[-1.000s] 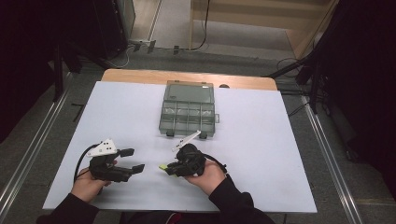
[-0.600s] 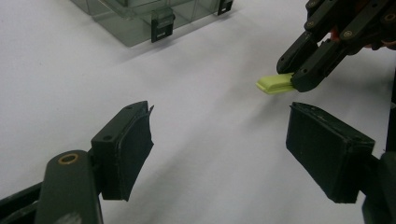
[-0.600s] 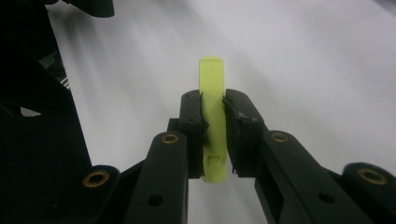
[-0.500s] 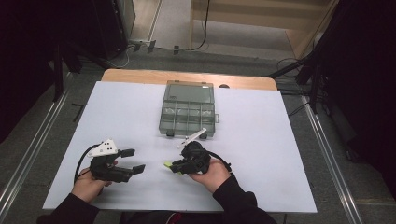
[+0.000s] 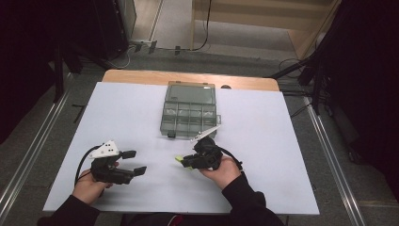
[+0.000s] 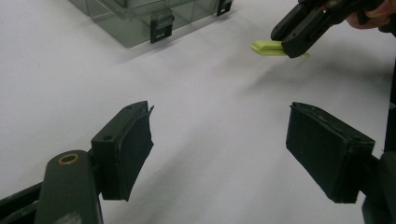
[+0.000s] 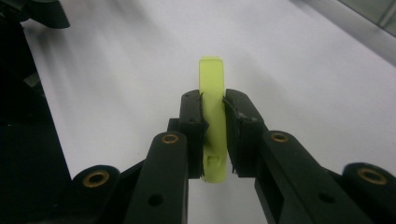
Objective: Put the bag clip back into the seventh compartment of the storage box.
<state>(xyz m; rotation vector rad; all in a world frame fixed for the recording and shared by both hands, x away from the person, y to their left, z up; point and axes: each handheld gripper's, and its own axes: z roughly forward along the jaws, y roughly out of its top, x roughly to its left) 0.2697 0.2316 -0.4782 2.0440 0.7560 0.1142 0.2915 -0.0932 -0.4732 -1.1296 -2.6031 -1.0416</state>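
Right now your right gripper (image 5: 187,162) is pinching a small yellow-green clip (image 7: 212,116) flat between its jaws, held just above the white table (image 5: 263,141) and pointing toward your other hand. Your left gripper (image 5: 134,162) sits low over the table with its jaws spread wide (nothing between them). The clear compartment box (image 5: 189,111) lies closed just beyond both grippers, near the table's middle

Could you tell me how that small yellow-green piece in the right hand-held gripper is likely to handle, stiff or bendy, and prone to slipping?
The yellow-green piece probably is stiff: it juts straight past the right hand-held gripper without sagging. It looks thin and small, so likely light. Its smooth plastic-looking faces might slip, though the pads clamp both flat sides.
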